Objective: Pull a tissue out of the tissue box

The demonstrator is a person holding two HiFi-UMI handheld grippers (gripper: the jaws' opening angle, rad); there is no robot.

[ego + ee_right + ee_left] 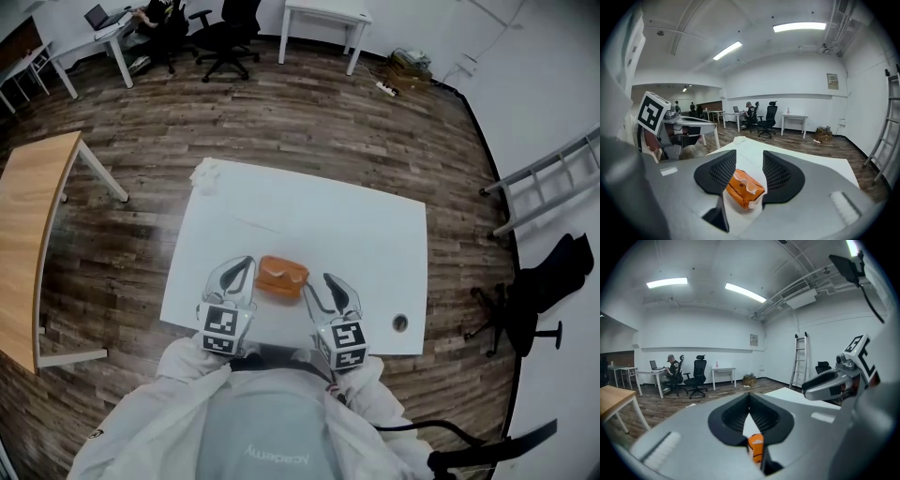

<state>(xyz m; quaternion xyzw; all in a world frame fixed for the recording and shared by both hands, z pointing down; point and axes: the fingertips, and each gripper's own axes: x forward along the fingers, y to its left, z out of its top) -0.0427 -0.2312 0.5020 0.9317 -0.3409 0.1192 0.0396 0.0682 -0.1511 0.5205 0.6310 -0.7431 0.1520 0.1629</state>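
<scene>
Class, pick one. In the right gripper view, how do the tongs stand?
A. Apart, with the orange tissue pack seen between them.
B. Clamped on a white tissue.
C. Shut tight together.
A: the right tongs stand apart, and the orange tissue pack lies on the white table beyond them, not clamped.

Wood-plank floor (281, 103), white walls (693, 333)

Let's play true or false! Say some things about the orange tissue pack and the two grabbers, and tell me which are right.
1. The orange soft-plastic tissue pack lies on the white table. True.
2. The right hand-held gripper squeezes the pack. False: its jaws stand apart, not touching it.
3. The left hand-held gripper is wide open. False: its jaws are together.
4. A crumpled white tissue sits at the table's far corner. True.
</scene>
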